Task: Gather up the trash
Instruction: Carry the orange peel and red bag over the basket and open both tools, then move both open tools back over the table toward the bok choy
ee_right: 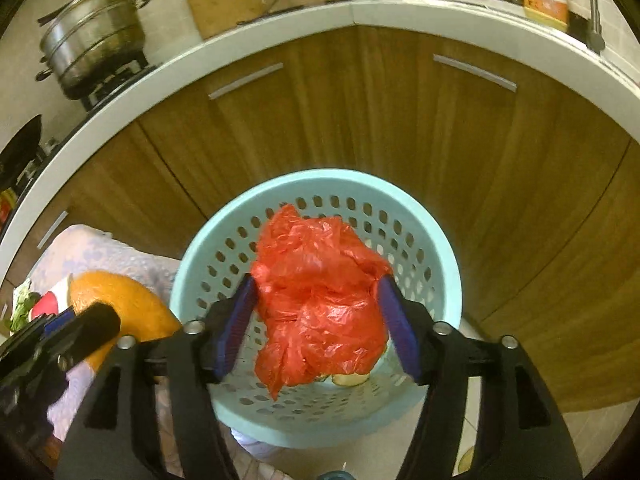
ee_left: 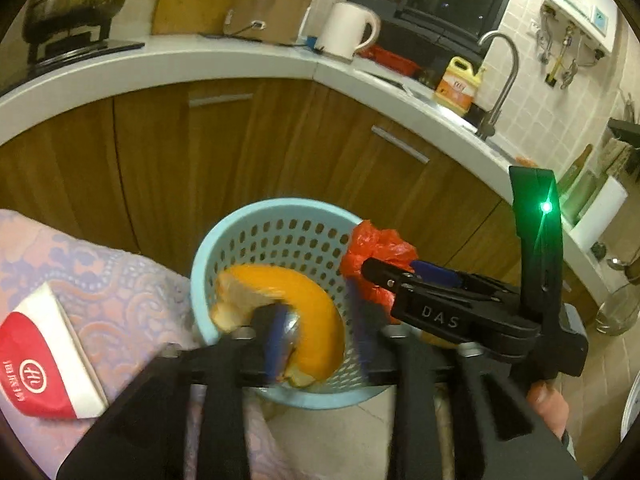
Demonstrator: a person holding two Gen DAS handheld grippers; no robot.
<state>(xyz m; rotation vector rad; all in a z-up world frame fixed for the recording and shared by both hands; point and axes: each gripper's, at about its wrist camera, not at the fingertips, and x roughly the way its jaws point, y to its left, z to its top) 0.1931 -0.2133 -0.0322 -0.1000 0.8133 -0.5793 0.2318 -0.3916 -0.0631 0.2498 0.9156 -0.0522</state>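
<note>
— Two grippers are over one blue basket (ee_right: 436, 240) on the floor. What else is around?

— Brown cupboard doors (ee_right: 360, 112) stand behind the basket, under a white counter (ee_left: 224, 60). A steel pot (ee_right: 94, 40) sits on the stove, and a white kettle (ee_left: 350, 30) and a yellow bottle (ee_left: 458, 84) stand further along by the tap (ee_left: 502, 80). Beside the basket is a table with a purple flowery cloth (ee_left: 120, 292) and a red and white box (ee_left: 44, 360) on it.

— Where is the trash?

— A red plastic bag (ee_right: 320, 292) hangs over the basket's mouth, between the blue pads (ee_right: 236, 328) of the right gripper (ee_right: 316, 326). An orange peel (ee_left: 316, 304) is over the basket too, at the left gripper (ee_left: 320, 326).

— Is anything in the way?

— In the left view the right gripper crosses in front and hides part of the bag. The left gripper's own pad covers part of the peel.

— How do the grippers stand?

— Both tip down toward the basket. The right one is about half open, pads at the bag's sides; I cannot tell if they squeeze it. The left one is about half open too. The peel is blurry against one pad, so I cannot tell if it has hold of it. A thumb (ee_left: 546, 404) shows by the right handle.
</note>
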